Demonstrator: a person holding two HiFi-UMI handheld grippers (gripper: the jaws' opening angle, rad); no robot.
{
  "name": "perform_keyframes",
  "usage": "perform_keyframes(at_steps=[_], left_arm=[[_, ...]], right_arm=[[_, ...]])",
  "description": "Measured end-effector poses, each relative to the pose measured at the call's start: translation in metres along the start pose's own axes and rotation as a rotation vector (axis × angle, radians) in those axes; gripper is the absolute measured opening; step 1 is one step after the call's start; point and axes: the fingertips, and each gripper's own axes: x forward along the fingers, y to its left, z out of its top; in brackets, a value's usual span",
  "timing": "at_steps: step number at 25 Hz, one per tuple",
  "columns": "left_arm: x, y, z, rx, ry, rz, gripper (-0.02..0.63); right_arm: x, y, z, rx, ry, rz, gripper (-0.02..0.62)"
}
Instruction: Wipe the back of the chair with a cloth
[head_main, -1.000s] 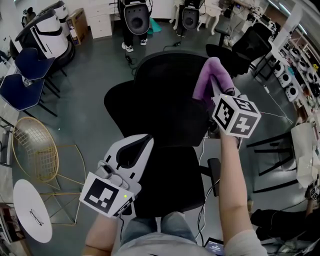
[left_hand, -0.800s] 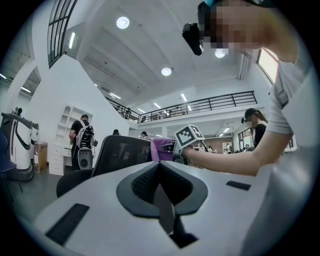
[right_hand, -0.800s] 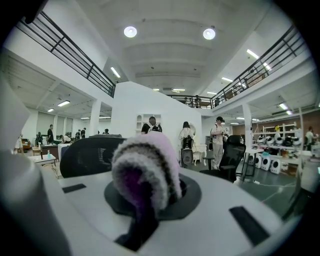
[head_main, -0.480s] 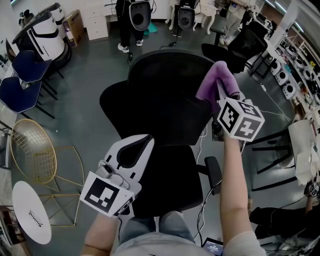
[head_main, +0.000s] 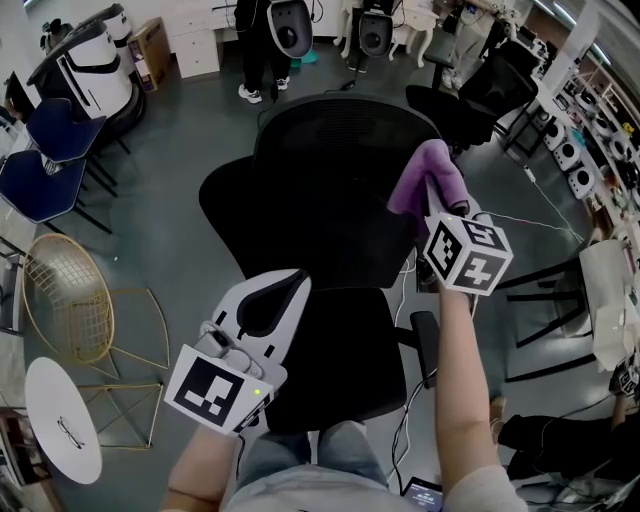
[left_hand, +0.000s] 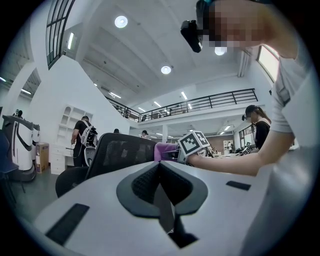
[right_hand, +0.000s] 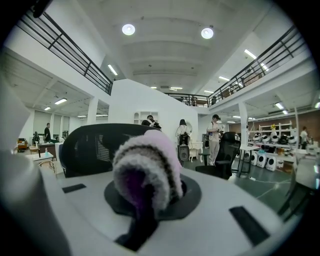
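Note:
A black office chair with a mesh back (head_main: 335, 190) stands in front of me in the head view. My right gripper (head_main: 432, 178) is shut on a purple fluffy cloth (head_main: 425, 185), which lies against the right edge of the chair back. In the right gripper view the cloth (right_hand: 147, 167) bulges out of the jaws, with the chair back (right_hand: 92, 147) behind it. My left gripper (head_main: 293, 280) hovers over the seat's left side, jaws shut on nothing. From the left gripper view, the chair back (left_hand: 117, 152) and the cloth (left_hand: 165, 150) show beyond its closed pads (left_hand: 150, 182).
Two blue chairs (head_main: 45, 160), a gold wire chair (head_main: 70, 300) and a small round white table (head_main: 62, 420) stand on the left. Another black chair (head_main: 490, 85) is at the back right. People stand at the far end (head_main: 265, 50). The chair's right armrest (head_main: 425, 345) sticks out below my right arm.
My right gripper and the cloth have slid a little down and toward me along the chair back's right edge. The left gripper has stayed put.

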Motion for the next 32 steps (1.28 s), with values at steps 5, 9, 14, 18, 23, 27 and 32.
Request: perform_keyframes(at_steps=[5,9,14,18,23,27,32], left_arm=[[-0.004,-0.001,-0.003,0.035,0.006,0.047,0.012],[-0.010,-0.002,-0.008,0.037,0.004,0.075,0.012],[-0.016,0.001,-0.015,0.040,0.004,0.092,0.012],[-0.023,0.011,-0.019,0.044,0.014,0.111,0.012],[-0.031,0.024,-0.021,0.023,0.012,0.133,0.012],[-0.037,0.031,-0.023,0.023,0.018,0.147,0.012],[-0.047,0.041,-0.024,0.016,0.017,0.169,0.012]], right_arm=[[0.003,0.001,-0.008,-0.006,-0.003,0.010,0.043],[0.006,0.007,-0.009,-0.036,-0.017,0.014,0.043],[0.015,0.027,-0.009,-0.064,-0.024,0.043,0.043],[0.025,0.049,-0.007,-0.073,-0.031,0.070,0.043],[0.034,0.080,-0.004,-0.093,-0.044,0.111,0.043],[0.038,0.109,-0.004,-0.114,-0.051,0.154,0.043],[0.040,0.141,-0.002,-0.126,-0.060,0.198,0.043]])
